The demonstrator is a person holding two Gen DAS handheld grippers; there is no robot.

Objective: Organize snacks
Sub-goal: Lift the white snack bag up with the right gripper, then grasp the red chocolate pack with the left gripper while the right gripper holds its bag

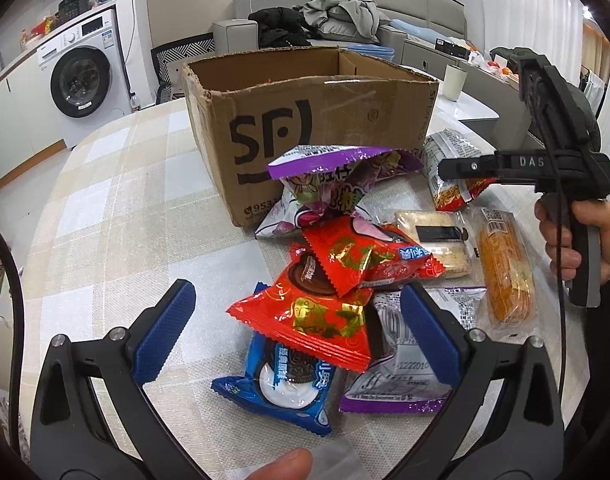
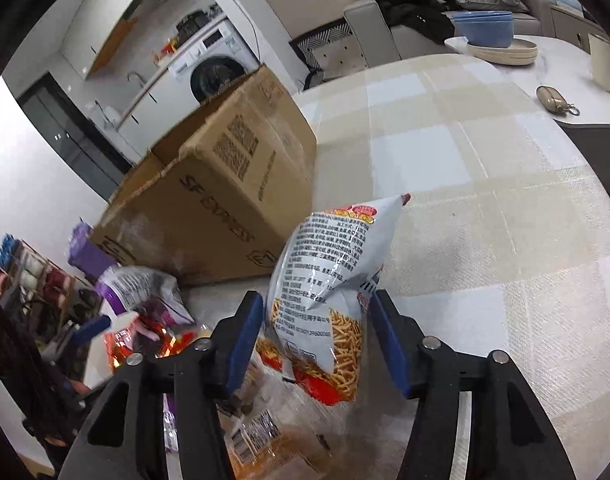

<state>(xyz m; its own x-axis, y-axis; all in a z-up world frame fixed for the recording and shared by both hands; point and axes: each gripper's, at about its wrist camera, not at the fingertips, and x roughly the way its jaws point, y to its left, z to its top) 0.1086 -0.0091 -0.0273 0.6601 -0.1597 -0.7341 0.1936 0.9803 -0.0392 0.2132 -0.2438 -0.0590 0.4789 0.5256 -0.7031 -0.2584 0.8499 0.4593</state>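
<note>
— Left wrist view first: what did you have?
— My left gripper (image 1: 297, 344) was spread, pinching nothing; two red packets (image 1: 325, 316), one blue biscuit pack (image 1: 281, 388) between the jaws, one cardboard box (image 1: 305, 112) beyond.

— Right wrist view?
— My right gripper (image 2: 317, 344) stood part spread around one fries bag (image 2: 325, 292), upright between the pads; I couldn't tell if they pinched it. It could have slipped, the film being slick
</note>
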